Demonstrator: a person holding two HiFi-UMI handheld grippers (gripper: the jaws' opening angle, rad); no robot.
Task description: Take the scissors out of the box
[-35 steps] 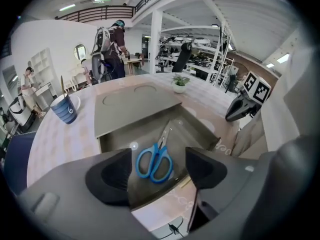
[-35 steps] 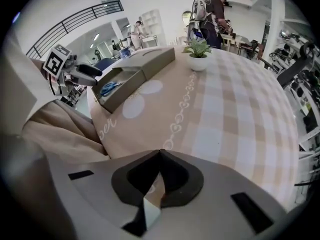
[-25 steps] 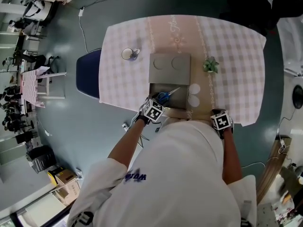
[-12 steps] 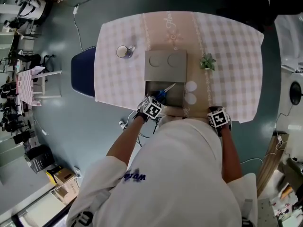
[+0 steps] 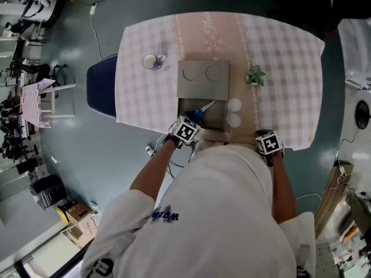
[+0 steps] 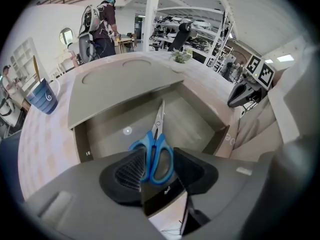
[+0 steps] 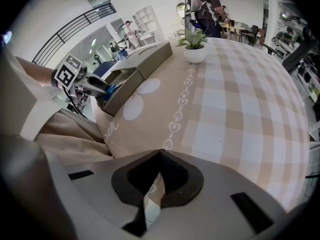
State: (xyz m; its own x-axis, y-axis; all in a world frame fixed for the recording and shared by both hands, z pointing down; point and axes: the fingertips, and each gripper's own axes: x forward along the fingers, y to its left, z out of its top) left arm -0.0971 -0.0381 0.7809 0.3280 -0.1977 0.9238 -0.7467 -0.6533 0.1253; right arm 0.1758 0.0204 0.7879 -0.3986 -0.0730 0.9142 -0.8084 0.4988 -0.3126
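Observation:
The blue-handled scissors (image 6: 158, 121) lie in the open grey box (image 6: 200, 119), blades pointing away from me. My left gripper (image 6: 156, 154) reaches steeply down into the box's near end. Its jaws are closing on the two blue handle loops, and the pads touch them on both sides. In the head view the scissors (image 5: 200, 111) show inside the box (image 5: 181, 112), just beyond the left gripper (image 5: 193, 120). My right gripper (image 5: 265, 136) hovers at the table's near edge, to the right of the box. It is shut with nothing in it, above the checked cloth (image 7: 159, 156).
The box's lid (image 5: 203, 79) lies flat behind the box. A blue mug (image 5: 152, 62) stands at the far left and a small potted plant (image 5: 254, 77) to the right of the lid. A blue chair (image 5: 104, 88) stands beside the table's left edge.
The left gripper stays at the box's near end over the scissors' handles, with little shift. The right gripper has not moved.

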